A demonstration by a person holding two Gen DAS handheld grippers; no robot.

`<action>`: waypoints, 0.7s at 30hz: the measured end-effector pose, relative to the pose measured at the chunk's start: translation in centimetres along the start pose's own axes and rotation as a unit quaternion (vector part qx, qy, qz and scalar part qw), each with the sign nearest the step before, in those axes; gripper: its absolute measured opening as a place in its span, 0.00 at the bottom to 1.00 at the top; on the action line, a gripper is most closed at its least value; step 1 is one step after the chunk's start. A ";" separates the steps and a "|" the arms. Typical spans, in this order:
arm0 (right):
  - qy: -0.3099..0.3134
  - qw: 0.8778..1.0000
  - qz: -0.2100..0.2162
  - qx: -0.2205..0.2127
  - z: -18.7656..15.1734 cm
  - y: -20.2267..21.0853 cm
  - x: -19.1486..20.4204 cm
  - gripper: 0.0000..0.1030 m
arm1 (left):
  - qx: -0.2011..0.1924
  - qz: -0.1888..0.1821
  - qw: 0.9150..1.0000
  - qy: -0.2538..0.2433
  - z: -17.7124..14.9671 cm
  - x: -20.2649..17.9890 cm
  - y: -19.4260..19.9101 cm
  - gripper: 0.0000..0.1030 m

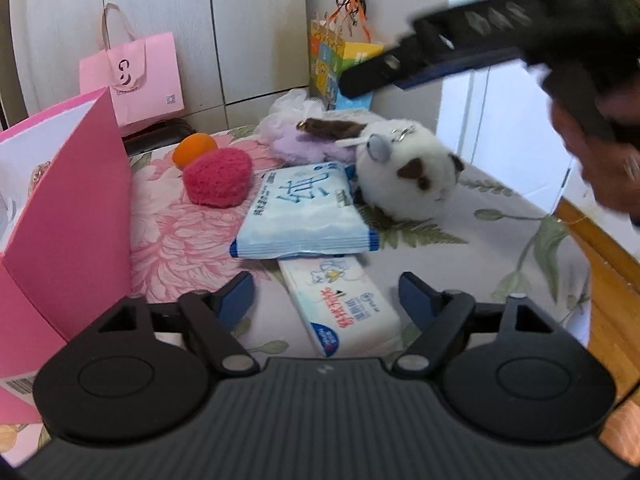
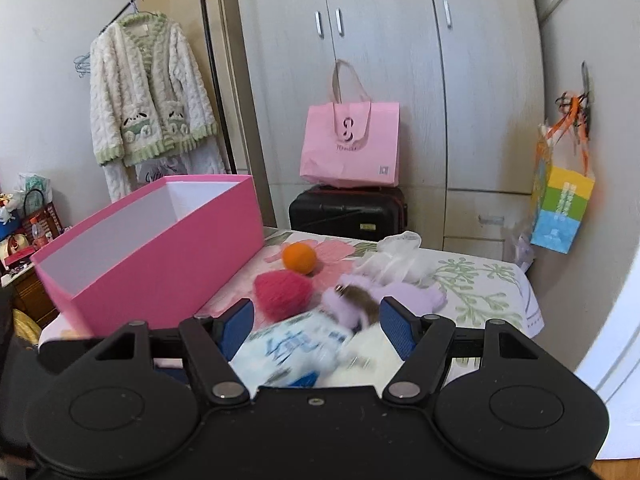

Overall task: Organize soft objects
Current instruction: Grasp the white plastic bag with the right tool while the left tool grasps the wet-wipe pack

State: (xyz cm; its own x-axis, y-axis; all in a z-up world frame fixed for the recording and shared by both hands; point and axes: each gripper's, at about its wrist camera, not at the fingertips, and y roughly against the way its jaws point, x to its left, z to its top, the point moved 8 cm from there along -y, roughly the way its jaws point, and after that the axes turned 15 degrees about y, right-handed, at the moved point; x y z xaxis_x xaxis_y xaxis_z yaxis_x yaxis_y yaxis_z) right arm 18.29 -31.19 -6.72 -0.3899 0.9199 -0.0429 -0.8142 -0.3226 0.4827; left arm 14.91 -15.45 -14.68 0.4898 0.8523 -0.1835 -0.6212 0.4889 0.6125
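Note:
On the floral bed (image 1: 460,276) lie a white-and-brown plush toy (image 1: 408,172), a blue tissue pack (image 1: 304,216), a white wipes pack (image 1: 344,308), a red fuzzy heart (image 1: 218,176), an orange ball (image 1: 195,149) and a purple plush (image 1: 300,144). An open pink box (image 2: 160,248) stands at the left. My left gripper (image 1: 326,300) is open and empty, with the wipes pack between its fingers. My right gripper (image 2: 316,328) is open and empty above the blue tissue pack (image 2: 288,348); it shows in the left wrist view (image 1: 440,56), high over the plush toy.
A pink paper bag (image 2: 352,144) sits on a black suitcase (image 2: 348,212) by the wardrobe. A coloured bag (image 2: 560,204) hangs at the right. A fluffy robe (image 2: 148,108) hangs at the left. The bed edge and wood floor (image 1: 612,292) are at the right.

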 end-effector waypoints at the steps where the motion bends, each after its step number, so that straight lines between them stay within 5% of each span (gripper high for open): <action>1: -0.003 1.000 0.008 0.007 0.3 -0.9 -0.7 0.73 | 0.008 -0.003 1.000 0.004 -0.1 0.1 -0.3 0.62; 2: -0.008 1.000 0.013 0.012 0.6 -1.8 -1.4 0.75 | 0.019 -0.009 1.000 0.013 -0.2 0.2 -0.6 0.51; 6: -0.028 0.999 0.026 0.037 0.9 -5.6 -4.0 0.83 | 0.016 -0.005 1.000 0.019 0.0 0.5 -0.9 0.40; 20: -0.025 0.990 0.044 0.129 -0.5 -16.8 -8.9 0.84 | 0.014 -0.012 0.999 0.040 1.0 0.9 -1.9 0.37; 21: -0.024 0.990 0.045 0.131 -0.6 -17.0 -8.9 0.73 | 0.013 -0.009 0.999 0.038 1.0 0.9 -1.8 0.37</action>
State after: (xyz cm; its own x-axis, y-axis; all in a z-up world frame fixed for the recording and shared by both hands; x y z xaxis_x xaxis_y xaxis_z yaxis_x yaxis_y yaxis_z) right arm 35.37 -34.02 -15.11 -0.4296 0.9017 0.0478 -0.6360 -0.3398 0.6928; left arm 17.07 -15.78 -15.21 0.4526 0.8552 -0.2525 -0.5957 0.5007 0.6280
